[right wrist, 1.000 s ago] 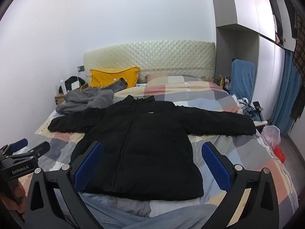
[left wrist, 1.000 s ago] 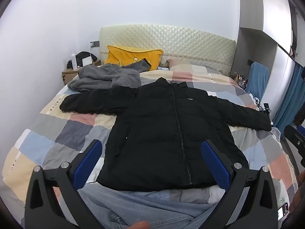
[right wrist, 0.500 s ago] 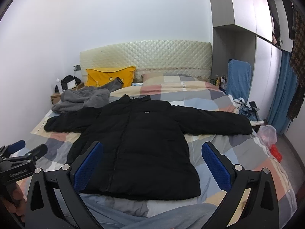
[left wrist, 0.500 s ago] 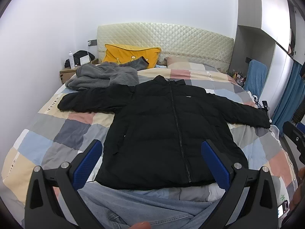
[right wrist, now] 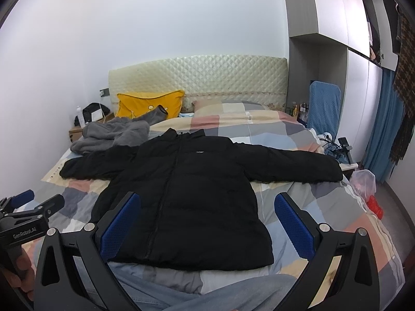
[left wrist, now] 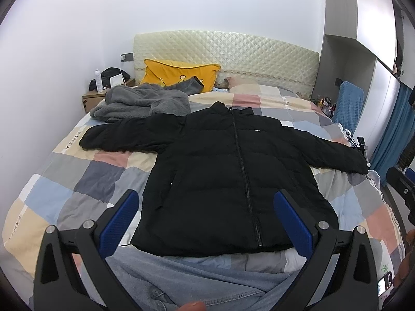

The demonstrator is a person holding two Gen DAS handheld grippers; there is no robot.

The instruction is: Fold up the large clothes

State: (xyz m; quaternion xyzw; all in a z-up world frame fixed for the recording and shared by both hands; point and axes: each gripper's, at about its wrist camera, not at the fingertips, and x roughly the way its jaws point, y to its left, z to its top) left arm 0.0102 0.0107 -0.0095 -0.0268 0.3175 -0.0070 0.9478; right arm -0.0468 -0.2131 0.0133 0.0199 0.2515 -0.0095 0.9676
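A black puffer jacket lies flat, front up and zipped, on the checked bed cover, with both sleeves spread out sideways. It also shows in the right wrist view. My left gripper is open and empty, held above the jacket's hem. My right gripper is open and empty, also near the hem. The left gripper shows at the left edge of the right wrist view.
Light blue jeans lie at the foot of the bed below the jacket. A grey fleece and a yellow pillow sit near the headboard. A nightstand stands left; a blue chair and a plastic bag stand right.
Both grippers have shifted slightly, so the bed and jacket sit a little differently in view. The jacket has not moved. Both grippers stay open.
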